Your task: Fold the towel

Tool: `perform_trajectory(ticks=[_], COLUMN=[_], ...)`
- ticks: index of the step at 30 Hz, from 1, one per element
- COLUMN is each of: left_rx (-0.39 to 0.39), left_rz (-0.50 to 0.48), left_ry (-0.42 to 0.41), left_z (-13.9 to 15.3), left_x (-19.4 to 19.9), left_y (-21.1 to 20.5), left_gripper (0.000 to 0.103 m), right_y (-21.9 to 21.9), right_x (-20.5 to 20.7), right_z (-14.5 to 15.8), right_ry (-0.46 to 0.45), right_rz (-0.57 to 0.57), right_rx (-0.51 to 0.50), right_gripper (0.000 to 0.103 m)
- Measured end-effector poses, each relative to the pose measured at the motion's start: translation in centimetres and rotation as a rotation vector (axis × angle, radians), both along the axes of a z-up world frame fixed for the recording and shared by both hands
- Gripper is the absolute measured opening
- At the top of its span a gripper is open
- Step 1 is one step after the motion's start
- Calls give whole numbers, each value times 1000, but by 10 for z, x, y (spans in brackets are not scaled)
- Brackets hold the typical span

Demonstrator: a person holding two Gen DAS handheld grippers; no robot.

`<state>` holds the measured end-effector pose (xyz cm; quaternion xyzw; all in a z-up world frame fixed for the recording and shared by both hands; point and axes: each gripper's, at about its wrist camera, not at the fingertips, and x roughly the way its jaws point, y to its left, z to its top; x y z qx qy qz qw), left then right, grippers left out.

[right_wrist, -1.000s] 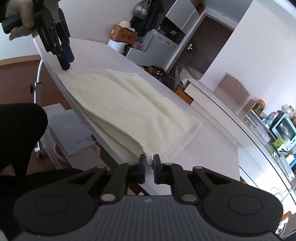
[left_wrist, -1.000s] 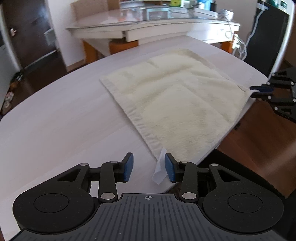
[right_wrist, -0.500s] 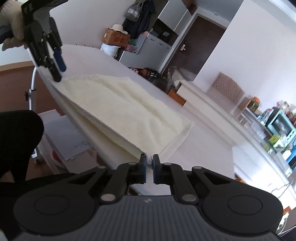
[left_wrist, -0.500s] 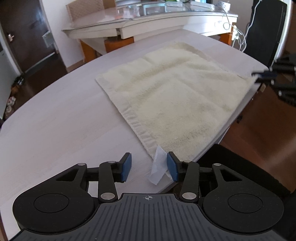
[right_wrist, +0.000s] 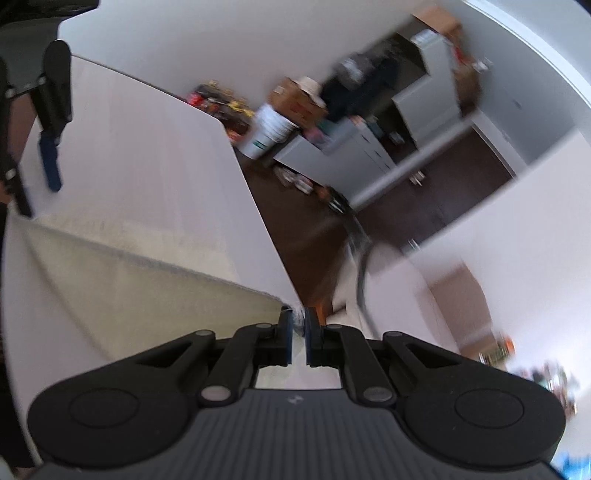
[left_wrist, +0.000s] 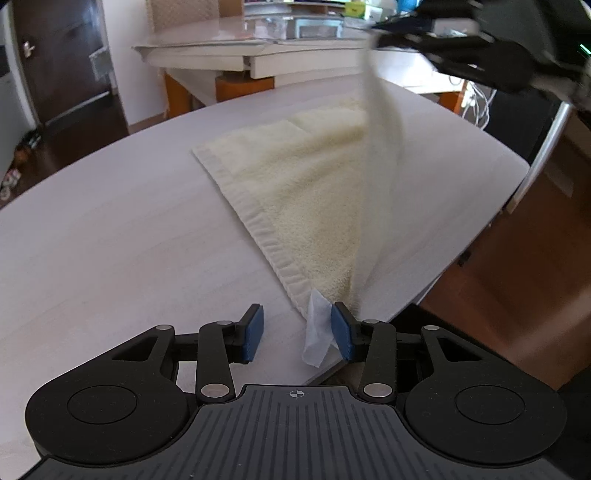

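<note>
A cream towel (left_wrist: pixel 314 192) lies on the white table (left_wrist: pixel 110 221). Its near corner, with a white label (left_wrist: pixel 317 338), sits between the fingers of my open left gripper (left_wrist: pixel 295 332), against the right pad. My right gripper (left_wrist: pixel 380 31), blurred at the top right, is shut on the far right corner and holds it high, so one edge rises steeply from the table. In the right wrist view the right gripper (right_wrist: pixel 298 328) pinches that corner, the towel (right_wrist: pixel 129 288) hangs away to the left, and the left gripper (right_wrist: pixel 35 177) stands open beyond it.
A second, glass-topped table (left_wrist: pixel 258 40) stands behind, with a dark door (left_wrist: pixel 62 55) at the left. The table's right edge drops to a wooden floor (left_wrist: pixel 517 277). Boxes and a white bucket (right_wrist: pixel 269 129) sit by grey cabinets.
My right gripper has lifted its towel corner high off the table edge and swung it up over the towel. The left gripper stays open at the near corner.
</note>
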<state>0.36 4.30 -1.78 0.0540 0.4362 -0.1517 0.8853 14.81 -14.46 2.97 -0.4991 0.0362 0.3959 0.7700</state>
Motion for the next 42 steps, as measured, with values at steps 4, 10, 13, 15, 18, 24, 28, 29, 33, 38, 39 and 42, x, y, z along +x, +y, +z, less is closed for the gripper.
perform_trajectory(ticks=[4,10,13,15,18,24,28,29,33,38,39,42], left_rx=[-12,-44,-60,-71,-80,-91,-104,-106,-106,-66,-56,-14], left_rz=[4,9,12,13,10,5,14,17,37,36,30,4], left_ry=[-10,-16,-18,-19,-20,-23,-24,-24,-22,-22,-21,-28], left_z=[0,-1,-1,-1,-1,-1,0,0,-1,0,1,2], left_x=[-4,-6,-6,-6,-7,-7,-8,-8,-12,-18,-18,-15], left_y=[2,6,8,9,9,9,10,10,14,21,22,22], left_gripper=[44,45,45,45,47,49,49,49,49,50,50,50], right_y=[44,95,112,119,129,136,135,134,124,92,83,63], right_x=[21,44,53,58,67,79,86,86,93,71,63,40], right_z=[-5,-32,-51,-59,-73,-82,-73,-71,-56,-34,-30,-21], right_ry=[10,64,99,119,153,202,217,212,206,292,316,382], right_rz=[96,183,197,198,188,147,94,86,12,-36,-50,-79], right_rx=[-58,-132,-165,-178,-195,-196,-143,-131,-73,33,62,130], right_gripper=[7,7,7,7,7,10,28,37,42,42,42,42])
